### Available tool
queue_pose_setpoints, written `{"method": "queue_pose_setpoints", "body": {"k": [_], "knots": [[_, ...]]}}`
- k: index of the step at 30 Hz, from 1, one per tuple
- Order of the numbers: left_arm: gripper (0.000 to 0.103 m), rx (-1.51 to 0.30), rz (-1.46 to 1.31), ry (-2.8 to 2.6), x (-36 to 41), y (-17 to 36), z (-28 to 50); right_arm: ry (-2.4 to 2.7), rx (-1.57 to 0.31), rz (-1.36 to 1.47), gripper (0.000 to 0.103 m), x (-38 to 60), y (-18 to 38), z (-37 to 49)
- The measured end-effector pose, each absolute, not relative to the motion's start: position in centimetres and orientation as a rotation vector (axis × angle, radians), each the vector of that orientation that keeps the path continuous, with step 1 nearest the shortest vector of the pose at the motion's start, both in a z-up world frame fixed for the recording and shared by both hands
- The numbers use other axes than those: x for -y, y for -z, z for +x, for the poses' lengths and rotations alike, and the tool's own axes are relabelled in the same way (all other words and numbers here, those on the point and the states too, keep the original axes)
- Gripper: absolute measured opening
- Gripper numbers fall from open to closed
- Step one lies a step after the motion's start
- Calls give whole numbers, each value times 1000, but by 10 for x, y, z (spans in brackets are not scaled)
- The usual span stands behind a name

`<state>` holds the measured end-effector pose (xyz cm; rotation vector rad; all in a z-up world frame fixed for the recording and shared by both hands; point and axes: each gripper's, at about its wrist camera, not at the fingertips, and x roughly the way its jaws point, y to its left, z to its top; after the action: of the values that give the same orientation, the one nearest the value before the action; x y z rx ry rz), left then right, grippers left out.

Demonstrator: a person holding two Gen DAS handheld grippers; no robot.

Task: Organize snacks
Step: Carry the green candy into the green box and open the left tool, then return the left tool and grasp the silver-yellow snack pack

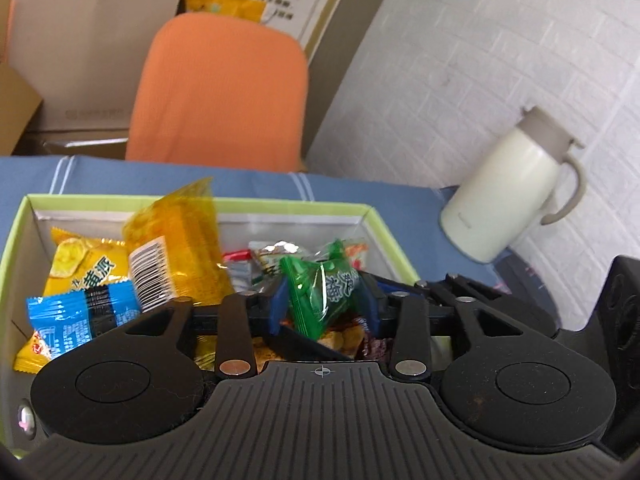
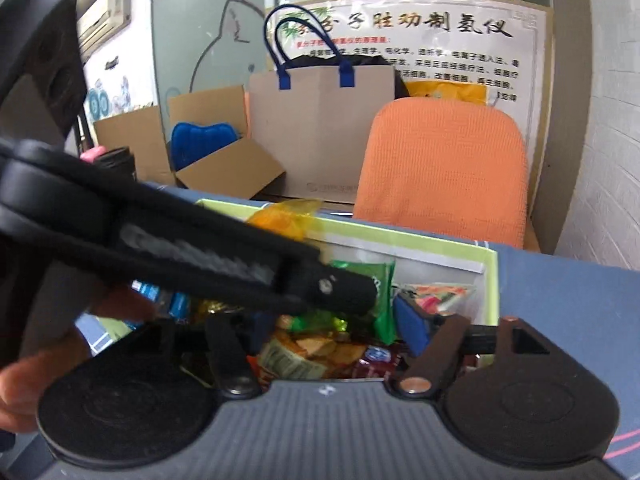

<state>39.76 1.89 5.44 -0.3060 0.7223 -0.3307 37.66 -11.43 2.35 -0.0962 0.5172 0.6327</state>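
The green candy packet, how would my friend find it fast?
Look in the green-rimmed box on the blue tablecloth. Over the snacks, the left gripper pinches the green candy packet between blue fingers. It is the only see-through green wrapper held up.

Left gripper (image 2: pixel 224 268) sweeps blurred across the right wrist view, blocking the left half of the snack box (image 2: pixel 490 276) and the right gripper's (image 2: pixel 336 332) left finger, so its opening can't be judged. Bottom left, a hand (image 2: pixel 24 384) runs off frame. Upper left, the paper bag (image 1: pixel 92 40) is cropped.
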Motion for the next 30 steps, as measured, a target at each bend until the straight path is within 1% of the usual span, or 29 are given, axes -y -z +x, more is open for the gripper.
{"method": "queue_pose_setpoints", "body": {"k": [1, 2, 3, 5, 7, 8, 9, 11, 14, 16, 18, 21, 25, 28, 30], "knots": [[31, -701, -315, 342, -22, -60, 391, -622, -493, -95, 82, 118, -29, 368], [32, -677, -321, 349, -26, -66, 383, -608, -462, -94, 88, 122, -35, 358], [35, -647, -324, 357, -30, -74, 372, -598, -429, -96, 90, 127, -41, 345], [43, -591, -329, 361, -40, -89, 346, -583, -371, -96, 95, 139, -52, 316], [55, -546, -333, 348, -53, -98, 317, -586, -341, -69, 95, 147, -51, 285], [58, -527, -336, 334, -60, -99, 301, -607, -346, -50, 94, 149, -45, 270], [63, -512, -341, 318, -67, -96, 285, -630, -367, -22, 94, 150, -36, 257], [64, -517, -389, 268, -83, -79, 255, -664, -437, 21, 94, 144, -14, 236], [59, -613, -487, 227, -104, -41, 229, -668, -554, 13, 94, 125, 17, 216], [54, -693, -551, 202, -114, -18, 221, -687, -580, -25, 94, 111, 25, 208], [54, -722, -608, 182, -127, -5, 208, -711, -569, -70, 94, 98, 24, 205], [54, -713, -659, 124, -145, 4, 191, -776, -535, -141, 94, 82, 13, 217], [57, -707, -680, 83, -159, 8, 185, -938, -587, -218, 94, 53, 9, 258], [59, -710, -667, 61, -163, 11, 185, -956, -604, -267, 94, 38, 15, 271], [60, -718, -673, 53, -164, 14, 186, -986, -641, -247, 94, 36, 23, 280]]}}
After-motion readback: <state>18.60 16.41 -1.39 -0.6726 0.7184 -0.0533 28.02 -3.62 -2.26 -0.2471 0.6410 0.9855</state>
